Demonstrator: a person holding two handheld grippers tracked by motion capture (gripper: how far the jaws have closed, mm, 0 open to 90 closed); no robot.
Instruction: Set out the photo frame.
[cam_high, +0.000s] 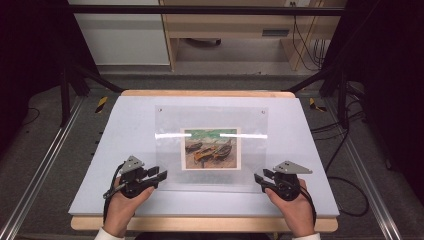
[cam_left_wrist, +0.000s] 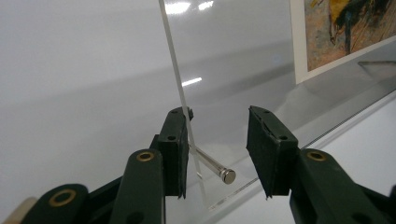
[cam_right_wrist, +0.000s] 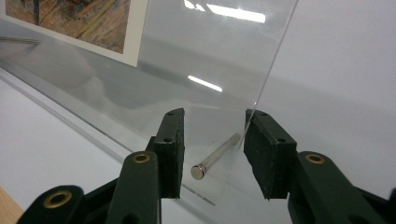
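Note:
A clear acrylic frame lies on the white mat, with a print of boats inside it. My left gripper is at its near left corner and my right gripper at its near right corner. In the left gripper view the jaws of the left gripper stand open around a small metal pin. The panel's edge runs close by the left jaw. The right gripper is open too. Another pin lies between its jaws, and the panel's edge meets the right jaw.
The white mat covers a wooden table. Metal rails run along both sides. Cables lie on the floor at the right, and a wooden cabinet stands behind the table.

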